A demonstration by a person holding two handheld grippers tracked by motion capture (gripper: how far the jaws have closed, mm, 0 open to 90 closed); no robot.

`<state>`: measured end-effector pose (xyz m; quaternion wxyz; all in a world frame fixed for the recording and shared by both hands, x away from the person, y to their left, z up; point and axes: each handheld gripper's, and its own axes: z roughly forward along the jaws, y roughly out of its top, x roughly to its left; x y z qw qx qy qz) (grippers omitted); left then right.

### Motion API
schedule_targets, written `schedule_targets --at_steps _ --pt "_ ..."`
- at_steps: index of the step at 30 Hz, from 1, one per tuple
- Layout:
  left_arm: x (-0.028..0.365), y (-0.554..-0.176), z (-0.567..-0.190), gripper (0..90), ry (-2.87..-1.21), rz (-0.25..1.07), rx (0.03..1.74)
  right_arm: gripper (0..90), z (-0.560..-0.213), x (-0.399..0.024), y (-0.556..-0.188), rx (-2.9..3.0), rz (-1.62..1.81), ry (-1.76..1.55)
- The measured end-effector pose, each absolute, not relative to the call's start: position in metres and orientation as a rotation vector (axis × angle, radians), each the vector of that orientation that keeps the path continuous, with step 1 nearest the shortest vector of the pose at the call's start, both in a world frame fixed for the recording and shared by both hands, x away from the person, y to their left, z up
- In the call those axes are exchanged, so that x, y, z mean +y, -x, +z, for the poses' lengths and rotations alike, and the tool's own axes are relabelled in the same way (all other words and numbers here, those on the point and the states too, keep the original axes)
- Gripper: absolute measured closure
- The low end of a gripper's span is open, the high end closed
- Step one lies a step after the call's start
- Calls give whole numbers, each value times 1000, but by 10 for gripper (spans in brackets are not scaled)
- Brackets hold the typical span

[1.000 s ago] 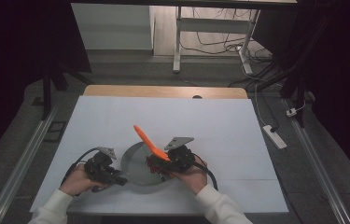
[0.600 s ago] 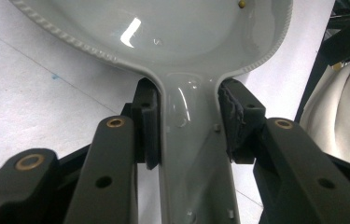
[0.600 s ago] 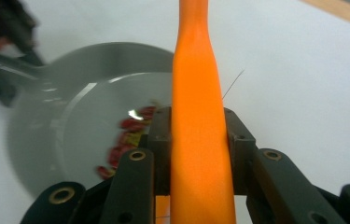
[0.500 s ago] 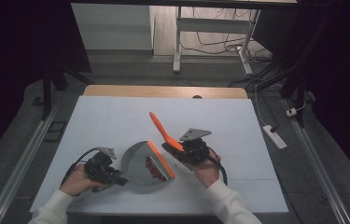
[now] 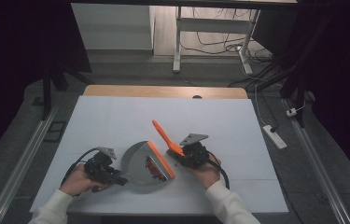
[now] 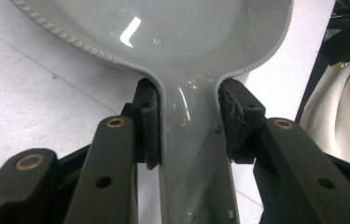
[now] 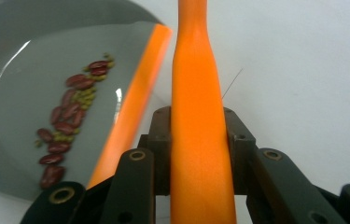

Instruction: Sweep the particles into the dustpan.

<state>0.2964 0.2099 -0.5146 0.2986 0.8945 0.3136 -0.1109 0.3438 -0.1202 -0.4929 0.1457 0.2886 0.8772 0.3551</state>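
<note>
A grey dustpan (image 5: 137, 164) with an orange front lip (image 5: 160, 159) lies on the white table near the front edge. Red beans and small green ones (image 5: 150, 166) lie inside it, seen close up as a heap of beans (image 7: 67, 122) in the right gripper view. My left gripper (image 5: 109, 175) is shut on the dustpan's grey handle (image 6: 193, 154), a pad on each side. My right gripper (image 5: 182, 152) sits just right of the pan, shut on an orange brush handle (image 7: 196, 116) that slants up and away to the left (image 5: 163, 135).
The white table (image 5: 238, 135) ends in a wooden strip (image 5: 163, 91) at the far edge. A white power strip (image 5: 275, 136) lies on the floor to the right. Metal stand legs (image 5: 177, 42) and cables are beyond the table.
My right gripper with the orange brush moved right off the dustpan and then a little nearer, uncovering the pan and its beans. The left gripper held still.
</note>
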Motion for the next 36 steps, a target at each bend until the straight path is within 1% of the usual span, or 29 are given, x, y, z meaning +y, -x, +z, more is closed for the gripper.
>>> schedule_targets --at_steps 4,7,10,13,18,19,22,30,36 --pt "210 -296 -515 619 -2377 -294 834 701 -494 -108 -334 2540 1028 -797" --pt "209 -297 -515 618 -2380 -296 834 701 -495 -98 -326 2563 1102 -796" --pt "209 -297 -515 618 -2379 -298 835 702 -489 -93 -323 2628 1244 -801" --pt "209 -297 -515 618 -2381 -298 835 702 -481 -92 -319 2598 1242 -758" --pt "209 -297 -515 619 -2378 -294 833 702 -470 -109 -327 2524 1277 -813" --pt "209 -297 -515 619 -2377 -294 834 702 -467 -120 -333 2491 1276 -840" --pt "210 -296 -517 619 -2372 -290 833 702 -462 -136 -340 2450 1293 -880" --pt "210 -294 -517 618 -2357 -272 824 702 -455 -153 -346 2411 1311 -883" --pt "211 -292 -519 618 -2345 -255 817 702 -456 -159 -349 2415 1291 -896"
